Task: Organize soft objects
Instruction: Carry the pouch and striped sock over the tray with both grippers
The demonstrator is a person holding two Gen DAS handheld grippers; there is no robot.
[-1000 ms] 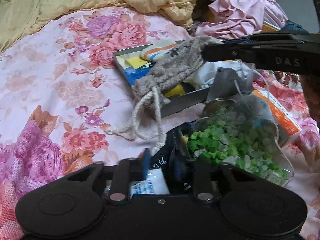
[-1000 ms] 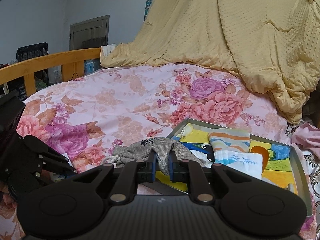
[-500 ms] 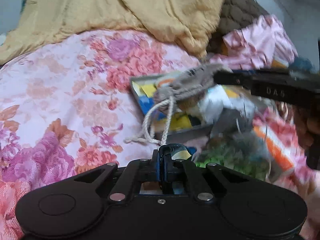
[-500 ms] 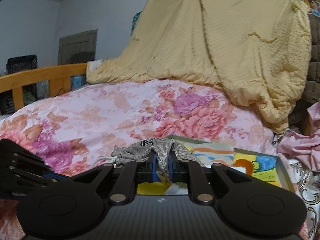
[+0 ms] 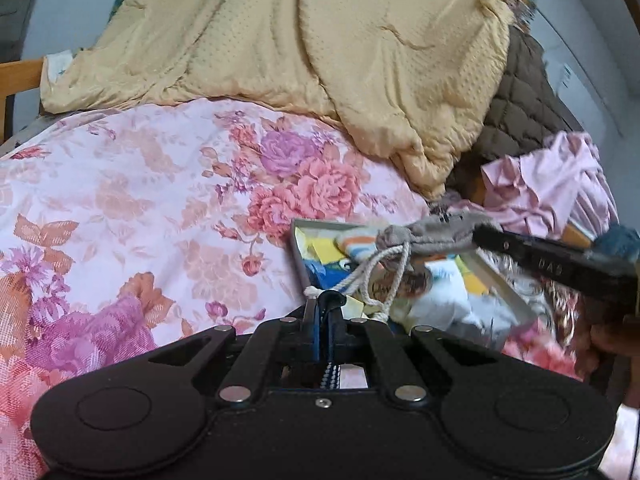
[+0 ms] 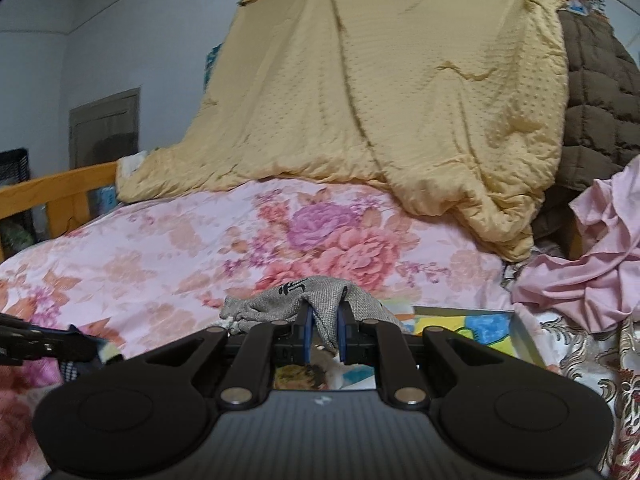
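A grey drawstring pouch (image 6: 308, 300) with a white cord (image 5: 384, 276) hangs in the air above a shallow metal tray (image 5: 508, 300) on the flowered bed. My right gripper (image 6: 324, 330) is shut on the pouch's grey cloth; it shows in the left wrist view (image 5: 540, 256) at the right. My left gripper (image 5: 324, 312) is shut, with a thin dark strip pinched between its pads, just below the dangling cord. The tray holds folded cloths, one striped (image 5: 356, 240) and one white (image 5: 444, 304). What the dark strip belongs to is hidden.
A yellow quilt (image 5: 320, 60) is heaped at the back of the bed, with a brown quilted blanket (image 5: 516, 120) and crumpled pink cloth (image 5: 560, 184) to its right. A wooden bed rail (image 6: 60, 192) runs along the left.
My left gripper closed and rose, so the bag of green pieces dropped out of view. My right gripper lifted the grey pouch higher above the tray.
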